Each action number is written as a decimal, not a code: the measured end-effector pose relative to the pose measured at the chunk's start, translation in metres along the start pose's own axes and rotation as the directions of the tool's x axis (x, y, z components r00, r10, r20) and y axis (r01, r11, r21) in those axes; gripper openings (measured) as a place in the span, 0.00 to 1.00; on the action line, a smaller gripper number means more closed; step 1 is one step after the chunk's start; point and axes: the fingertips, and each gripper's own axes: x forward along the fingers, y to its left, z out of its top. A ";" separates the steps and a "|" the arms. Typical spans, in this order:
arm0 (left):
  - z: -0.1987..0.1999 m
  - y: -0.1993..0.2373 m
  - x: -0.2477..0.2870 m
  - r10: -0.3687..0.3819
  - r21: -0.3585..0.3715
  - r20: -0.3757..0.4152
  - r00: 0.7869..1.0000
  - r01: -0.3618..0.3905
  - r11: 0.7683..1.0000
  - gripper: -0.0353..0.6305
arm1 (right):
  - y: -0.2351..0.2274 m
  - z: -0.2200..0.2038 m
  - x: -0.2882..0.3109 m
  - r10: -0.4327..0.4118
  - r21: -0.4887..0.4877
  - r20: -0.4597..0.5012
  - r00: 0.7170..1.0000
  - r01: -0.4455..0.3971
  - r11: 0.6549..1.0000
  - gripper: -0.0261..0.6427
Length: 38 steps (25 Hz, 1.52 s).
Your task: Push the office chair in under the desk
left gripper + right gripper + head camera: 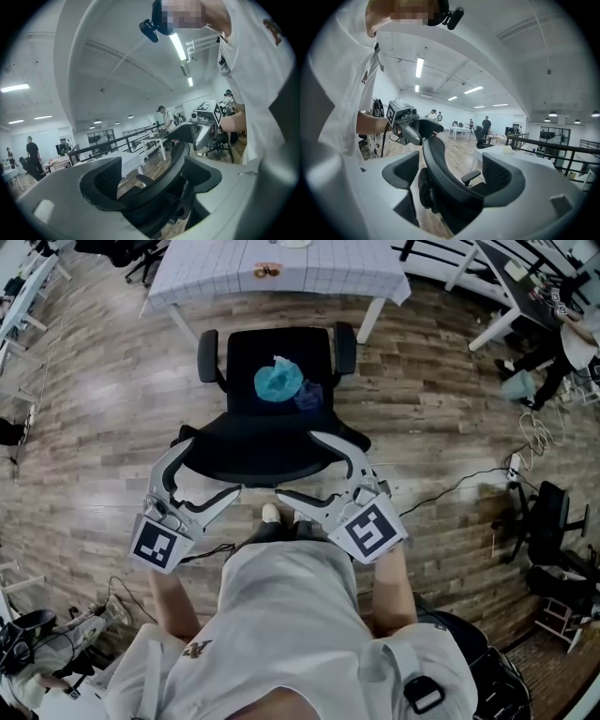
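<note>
Office chair [277,362] is being seen from above on the wooden floor [94,456], facing the desk [206,268] covered with a white gridded cloth. The seat's front edge is lying close to the desk edge and the seat is not under the desk. A crumpled teal bag [278,381] is being carried on the seat, with a darker blue item [309,395] touching it on the right.

The top of the backrest [267,451] is being straddled by both tools. The left gripper [208,465] is being held with its jaws wide apart, and in the left gripper view the backrest rim [154,187] is sitting between the pads, with no pad clearly pressing on it. The right gripper [296,465] is likewise being held spread wide. In the right gripper view the mesh backrest [436,159] is standing between its pads, unclamped. Each gripper is being caught in the other's view, at the far end of the backrest.

A cable [459,486] is being trailed across the floor to the right, near another black chair [544,521].
</note>
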 end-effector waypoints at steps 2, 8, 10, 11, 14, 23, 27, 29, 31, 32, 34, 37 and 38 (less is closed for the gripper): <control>-0.003 -0.004 0.003 0.002 0.021 -0.027 1.000 -0.001 1.000 0.67 | 0.003 -0.001 0.003 0.008 -0.022 -0.006 1.000 -0.009 1.000 0.68; -0.009 -0.002 0.006 0.011 0.088 -0.067 0.998 -0.005 0.996 0.67 | 0.003 -0.004 0.010 -0.013 -0.093 -0.021 1.000 0.011 0.996 0.71; -0.009 -0.001 0.007 0.017 0.116 -0.056 0.998 -0.011 0.993 0.65 | 0.002 -0.006 0.016 -0.039 -0.159 -0.041 0.998 0.032 0.987 0.71; -0.008 0.000 0.007 0.017 0.121 -0.051 0.999 -0.011 0.993 0.64 | 0.000 -0.006 0.019 -0.058 -0.183 -0.048 0.997 0.048 0.982 0.71; -0.009 0.002 0.007 0.010 0.132 -0.050 0.999 -0.003 0.991 0.63 | -0.004 -0.009 0.022 -0.094 -0.197 -0.075 0.993 0.078 0.977 0.65; -0.010 0.013 0.011 0.008 0.144 -0.028 1.000 -0.004 0.990 0.62 | -0.014 -0.007 0.031 -0.094 -0.163 -0.063 0.994 0.082 0.983 0.66; -0.013 0.018 0.014 0.008 0.144 -0.031 1.000 -0.004 0.990 0.63 | -0.018 -0.008 0.035 -0.108 -0.146 -0.069 0.992 0.097 0.985 0.66; -0.015 0.022 0.015 0.005 0.144 -0.031 1.000 -0.001 0.990 0.63 | -0.020 -0.008 0.039 -0.113 -0.146 -0.076 0.991 0.101 0.984 0.67; -0.017 0.027 0.015 -0.001 0.141 -0.039 0.999 0.006 0.990 0.63 | -0.022 -0.009 0.044 -0.113 -0.149 -0.085 0.990 0.099 0.984 0.67; -0.018 0.030 0.016 -0.003 0.142 -0.043 0.999 0.009 0.990 0.63 | -0.024 -0.009 0.046 -0.113 -0.150 -0.088 0.990 0.099 0.984 0.67; -0.020 0.035 0.020 -0.005 0.146 -0.048 0.999 0.012 0.989 0.63 | -0.029 -0.008 0.050 -0.114 -0.152 -0.089 0.989 0.100 0.983 0.67; -0.019 0.044 0.029 -0.005 0.152 -0.047 0.999 0.012 0.988 0.63 | -0.041 -0.008 0.053 -0.122 -0.155 -0.081 0.989 0.108 0.982 0.67; -0.018 0.046 0.032 -0.005 0.155 -0.046 0.999 0.012 0.988 0.63 | -0.044 -0.008 0.054 -0.122 -0.156 -0.081 0.989 0.109 0.982 0.67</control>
